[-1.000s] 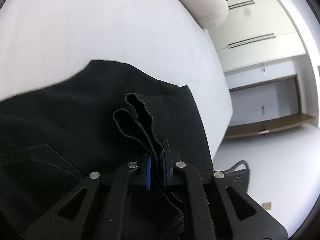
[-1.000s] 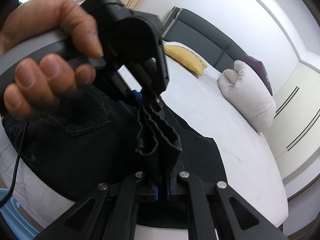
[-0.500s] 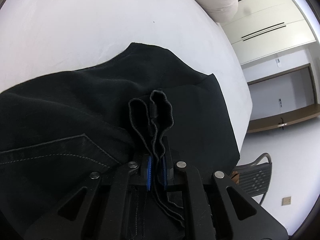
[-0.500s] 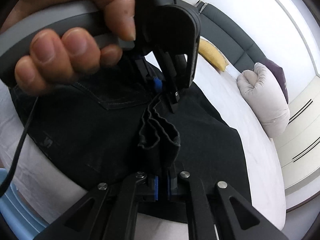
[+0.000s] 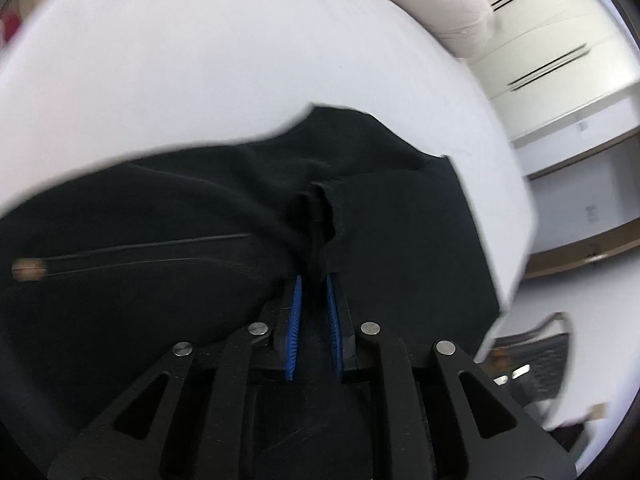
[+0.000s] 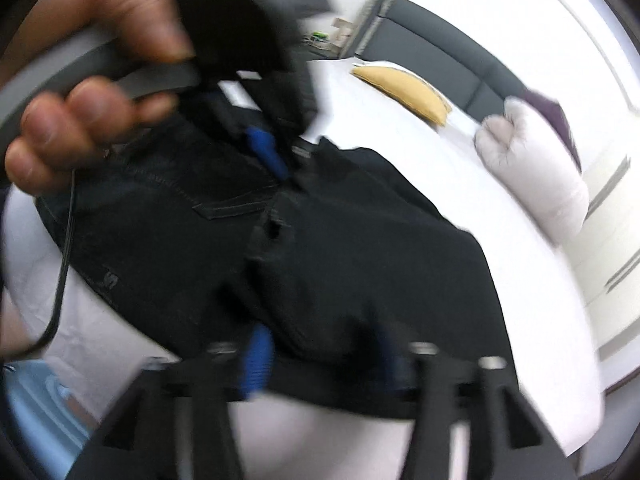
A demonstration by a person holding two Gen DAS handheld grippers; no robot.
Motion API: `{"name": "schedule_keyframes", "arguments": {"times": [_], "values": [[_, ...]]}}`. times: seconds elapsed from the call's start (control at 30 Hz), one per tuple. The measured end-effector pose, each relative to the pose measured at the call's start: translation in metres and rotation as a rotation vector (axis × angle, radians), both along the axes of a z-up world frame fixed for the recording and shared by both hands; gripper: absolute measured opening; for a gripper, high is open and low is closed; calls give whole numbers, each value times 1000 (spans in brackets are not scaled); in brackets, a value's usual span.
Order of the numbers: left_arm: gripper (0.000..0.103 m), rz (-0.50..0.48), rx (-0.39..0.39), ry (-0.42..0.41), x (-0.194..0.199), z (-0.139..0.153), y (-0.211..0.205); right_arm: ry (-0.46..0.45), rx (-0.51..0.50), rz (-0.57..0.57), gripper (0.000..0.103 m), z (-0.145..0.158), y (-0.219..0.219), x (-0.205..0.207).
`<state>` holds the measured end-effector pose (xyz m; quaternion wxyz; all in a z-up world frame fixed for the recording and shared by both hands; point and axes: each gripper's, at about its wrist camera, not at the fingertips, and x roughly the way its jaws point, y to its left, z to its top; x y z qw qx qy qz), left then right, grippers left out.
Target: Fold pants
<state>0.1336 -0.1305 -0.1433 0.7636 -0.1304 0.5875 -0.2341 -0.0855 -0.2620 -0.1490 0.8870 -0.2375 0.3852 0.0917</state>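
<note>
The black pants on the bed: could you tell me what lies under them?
The black pants lie on the bed's white sheet, which shows around them. Whatever is directly beneath the fabric is covered.

The pants (image 6: 360,248) are black with grey stitching, on a white bed (image 5: 200,60). Both claws are black with blue pads (image 5: 294,320). At the bed's head are a yellow pillow (image 6: 404,92), a pale cushion (image 6: 536,172) and a dark grey headboard (image 6: 440,52).
</note>
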Motion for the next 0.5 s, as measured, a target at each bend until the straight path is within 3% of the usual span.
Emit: {"name": "schedule_keyframes", "arguments": {"times": [0.07,0.13,0.2,0.27,0.3,0.37,0.43,0.5], "values": [[12,29,80,-45,-9,10,4,41,103,-4,68,13,-22,-5],[12,45,82,-102,-17,25,2,85,226,-27,68,27,-51,-9],[12,12,63,-146,-26,38,-13,158,420,-47,56,42,-91,-3],[12,-63,43,-179,-38,44,-41,245,614,-80,50,49,-135,18],[12,-108,45,-195,-45,45,-58,293,718,-80,40,51,-161,34],[12,-177,74,-186,-52,34,-74,301,861,-69,36,56,-196,61],[12,-216,97,-137,-62,13,-93,394,1026,-81,34,44,-235,105],[12,-226,102,-133,-69,-2,-99,443,1073,-83,33,34,-249,137]]}}
